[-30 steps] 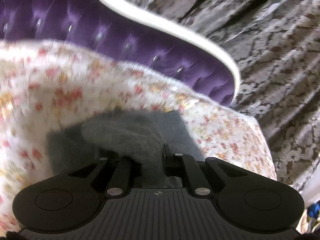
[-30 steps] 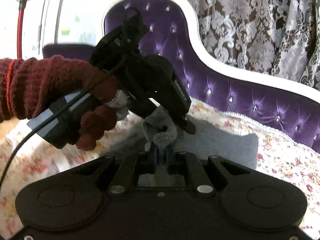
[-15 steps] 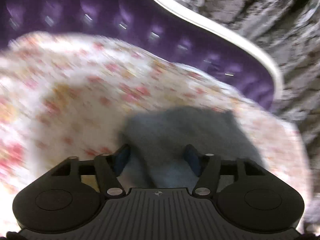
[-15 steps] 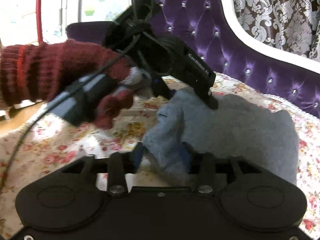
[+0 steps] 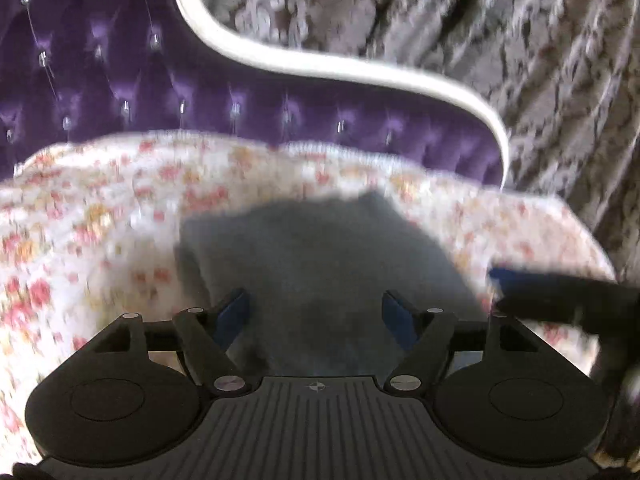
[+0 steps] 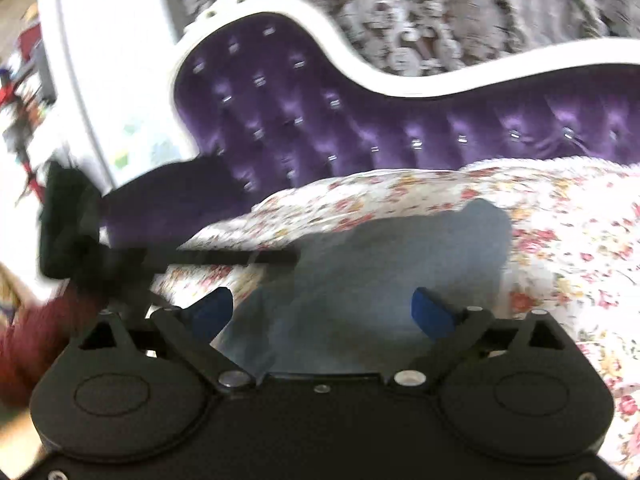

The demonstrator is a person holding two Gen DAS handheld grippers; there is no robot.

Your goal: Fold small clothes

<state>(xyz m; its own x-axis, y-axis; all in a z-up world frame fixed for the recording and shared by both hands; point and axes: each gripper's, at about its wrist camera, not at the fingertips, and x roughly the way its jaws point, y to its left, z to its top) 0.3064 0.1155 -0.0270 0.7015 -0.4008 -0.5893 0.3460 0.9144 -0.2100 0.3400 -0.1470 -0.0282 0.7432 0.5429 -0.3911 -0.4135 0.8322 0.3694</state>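
The grey cloth (image 5: 320, 256) lies flat on the floral cover (image 5: 100, 216), just ahead of and partly under both sets of jaws, so the fold looks laid down and let go. Left gripper (image 5: 316, 314): jaws opening, blue pads wide apart w/ cloth lying in the gap beneath but neither pad pressing it, i.e. released, holding nothing. Right gripper (image 6: 324, 312): same story, jaws opening and spread even wider, cloth's near edge between and below the pads, no pinch on it. Both tools point down at a slant toward the cloth's near side, which fits a drop of the edge they carried over; pads stand clear on each side so fabric won't drag when they pull off. In the right wrist view the other tool's finger (image 6: 240, 258) reaches in from left of the jaws, its tip over the cloth's left edge; the maroon glove (image 6: 36, 336) behind it is blurred. In the left wrist view a dark finger w/ blue pad (image 5: 560, 296) enters right of the jaws, beside the cloth's right edge. Purple tufted backrest (image 6: 360, 120) w/ white trim sits well beyond, the patterned curtain (image 5: 520, 40) behind. Cloth looks roughly squared but its far corner sticks up a bit; prob needs one more fold or a smoothing pass, tho blur hides the layers.
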